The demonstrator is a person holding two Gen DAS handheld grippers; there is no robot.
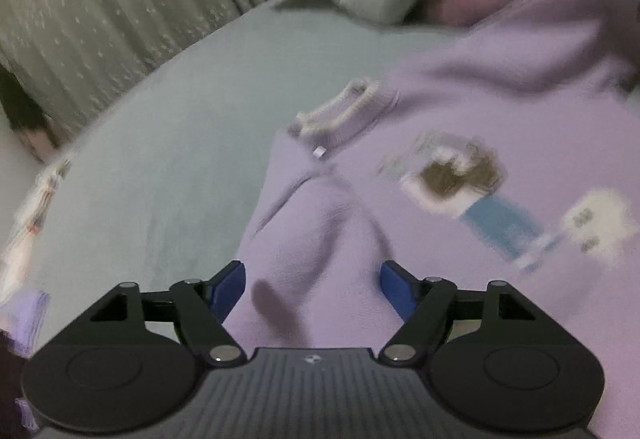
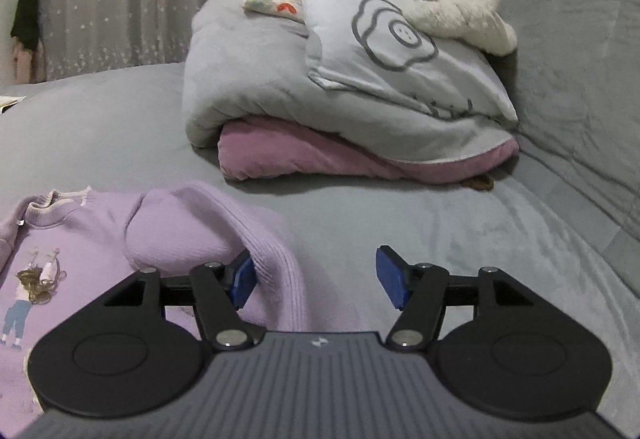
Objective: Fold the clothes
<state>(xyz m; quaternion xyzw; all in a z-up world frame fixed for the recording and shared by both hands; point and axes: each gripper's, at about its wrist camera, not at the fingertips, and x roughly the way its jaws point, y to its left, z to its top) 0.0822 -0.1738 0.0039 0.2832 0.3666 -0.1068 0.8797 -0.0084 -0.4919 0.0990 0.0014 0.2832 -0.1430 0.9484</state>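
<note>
Lilac sweatshirt (image 2: 100, 239) spread flat on grey bed sheet (image 2: 400, 223), near folded grey duvet (image 2: 248, 87). Left gripper (image 1: 312, 287) over sweatshirt body, jaws wide apart, gripping nothing. Right gripper (image 2: 314, 279) beside sweatshirt's sleeve cuff (image 2: 276, 279), jaws wide, cuff against left pad, unclamped.

Pillow (image 2: 400, 51) far ahead of right claw: grey script at lower edge, not readable.
Gripper body: small logo mark only, no letters.

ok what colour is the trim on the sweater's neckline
Cream-white, on the lilac sweater; the collar trim shows best in the right wrist view.
</note>
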